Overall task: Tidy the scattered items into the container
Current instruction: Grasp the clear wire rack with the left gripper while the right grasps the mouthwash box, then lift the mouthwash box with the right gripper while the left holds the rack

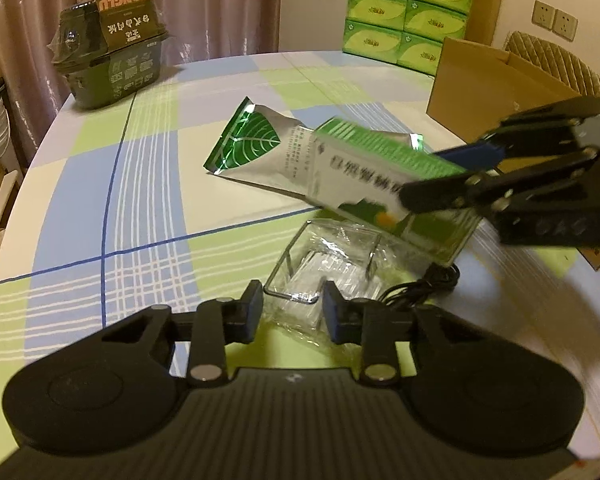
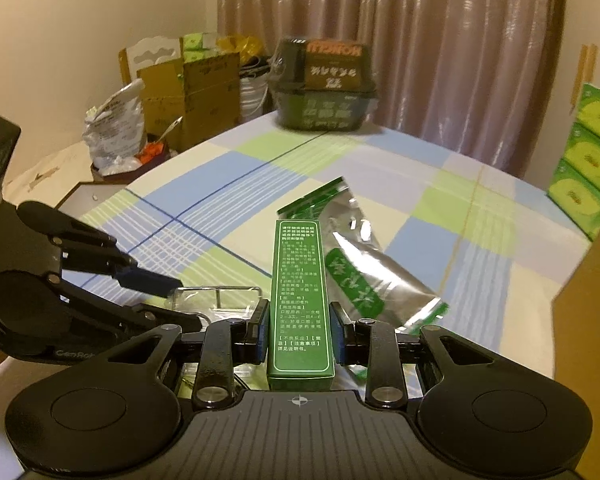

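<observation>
My right gripper (image 2: 298,322) is shut on a long green medicine box (image 2: 298,300) and holds it above the table; the box also shows in the left wrist view (image 1: 376,178), gripped from the right by that gripper (image 1: 440,178). My left gripper (image 1: 294,306) stands around a clear plastic packet (image 1: 324,268) lying on the table, fingers apart, not clamped. A silver and green foil pouch (image 1: 260,148) lies behind on the table, also in the right wrist view (image 2: 356,264). A brown cardboard box (image 1: 488,84) stands open at the right.
A dark green food container (image 1: 112,52) stands at the table's far left corner. Stacked green tissue packs (image 1: 408,12) stand at the back. A black cable (image 1: 428,284) lies by the clear packet. Cardboard boxes and bags (image 2: 188,92) sit on the floor beyond the checked tablecloth (image 1: 140,200).
</observation>
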Tool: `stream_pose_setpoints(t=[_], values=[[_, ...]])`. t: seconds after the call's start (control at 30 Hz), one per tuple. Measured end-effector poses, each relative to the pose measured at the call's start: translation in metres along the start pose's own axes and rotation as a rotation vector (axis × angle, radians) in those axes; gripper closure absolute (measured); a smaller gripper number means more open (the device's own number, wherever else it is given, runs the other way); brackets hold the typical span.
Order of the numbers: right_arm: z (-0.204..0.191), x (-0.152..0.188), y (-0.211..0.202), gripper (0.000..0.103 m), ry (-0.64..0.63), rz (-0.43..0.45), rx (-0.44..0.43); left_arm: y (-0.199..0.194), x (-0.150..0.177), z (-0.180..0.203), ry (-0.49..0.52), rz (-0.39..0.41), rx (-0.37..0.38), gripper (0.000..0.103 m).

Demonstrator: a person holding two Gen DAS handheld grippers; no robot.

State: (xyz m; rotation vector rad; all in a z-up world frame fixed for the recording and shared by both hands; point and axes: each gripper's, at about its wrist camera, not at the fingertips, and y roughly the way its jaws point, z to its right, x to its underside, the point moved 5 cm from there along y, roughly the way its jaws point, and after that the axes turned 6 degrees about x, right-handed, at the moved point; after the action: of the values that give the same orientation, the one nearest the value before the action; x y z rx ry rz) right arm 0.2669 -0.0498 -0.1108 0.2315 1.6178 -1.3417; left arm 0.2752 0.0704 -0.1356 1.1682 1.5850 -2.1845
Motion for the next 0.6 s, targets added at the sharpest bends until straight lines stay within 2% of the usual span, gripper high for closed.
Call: stream_pose_setpoints(t=[0.27,0.47,0.6], values=[[0.020,0.020,-0.043,0.076,0.033,-0.004,0.076,-0.016,0.010,0.021,0.037,-0.037,-0.021,0.077],[0.034,0.052,-0.075,0.076,0.095,-0.030,0.126,-0.040,0.010,0.023,-0.003,-0.009,-0.054,0.077],[0.040,0.071,-0.096,0.076,0.139,-0.043,0.149,-0.057,0.007,0.039,0.005,0.021,-0.041,0.077]])
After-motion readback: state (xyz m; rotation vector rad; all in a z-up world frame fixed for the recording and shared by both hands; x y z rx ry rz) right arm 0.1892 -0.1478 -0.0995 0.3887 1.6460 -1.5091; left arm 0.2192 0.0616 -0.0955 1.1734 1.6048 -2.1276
